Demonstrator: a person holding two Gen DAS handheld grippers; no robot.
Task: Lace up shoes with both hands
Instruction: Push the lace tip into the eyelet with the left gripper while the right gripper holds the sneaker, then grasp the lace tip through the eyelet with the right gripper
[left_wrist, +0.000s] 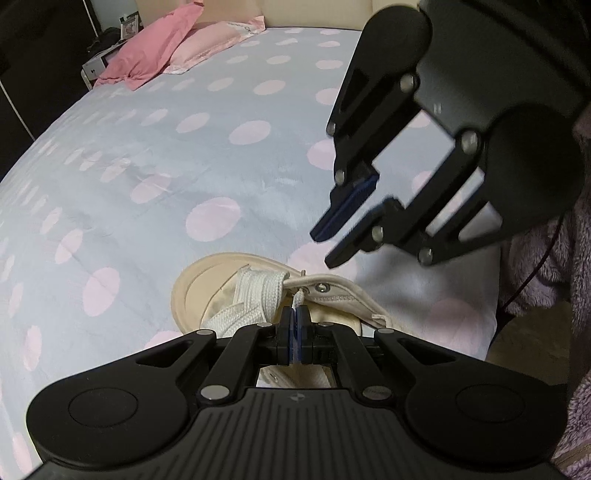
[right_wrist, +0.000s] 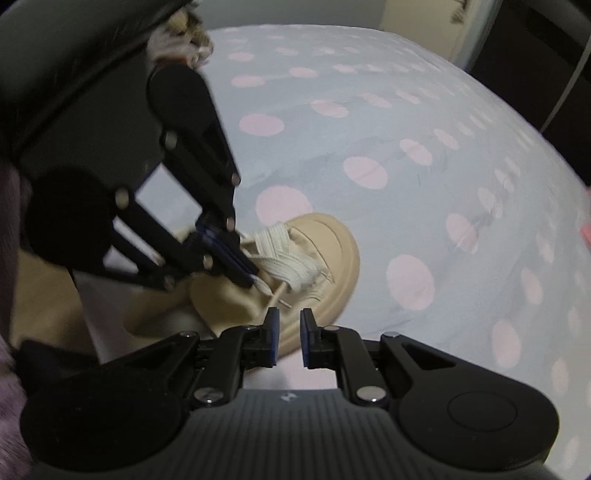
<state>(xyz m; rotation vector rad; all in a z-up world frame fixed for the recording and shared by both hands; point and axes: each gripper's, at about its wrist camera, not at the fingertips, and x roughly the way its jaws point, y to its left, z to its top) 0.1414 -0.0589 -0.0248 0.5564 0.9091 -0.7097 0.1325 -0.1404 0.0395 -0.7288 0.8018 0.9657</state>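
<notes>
A beige canvas shoe (left_wrist: 201, 291) (right_wrist: 332, 254) lies on the bed with its toe pointing away from me. A wide white lace (left_wrist: 258, 291) (right_wrist: 291, 269) is bunched across its front eyelets. My left gripper (left_wrist: 294, 314) (right_wrist: 248, 277) is shut on a thin end of that lace, right over the shoe's tongue. My right gripper (left_wrist: 327, 249) (right_wrist: 289, 325) hovers just above the shoe's right side. Its blue pads stand a little apart with nothing between them.
The shoe rests on a pale blue bedsheet (left_wrist: 147, 155) with pink dots, close to the bed's near edge. Pink pillows (left_wrist: 166, 48) lie at the far end. A fuzzy purple sleeve (left_wrist: 554, 258) shows at the right, with the floor (left_wrist: 528, 332) below.
</notes>
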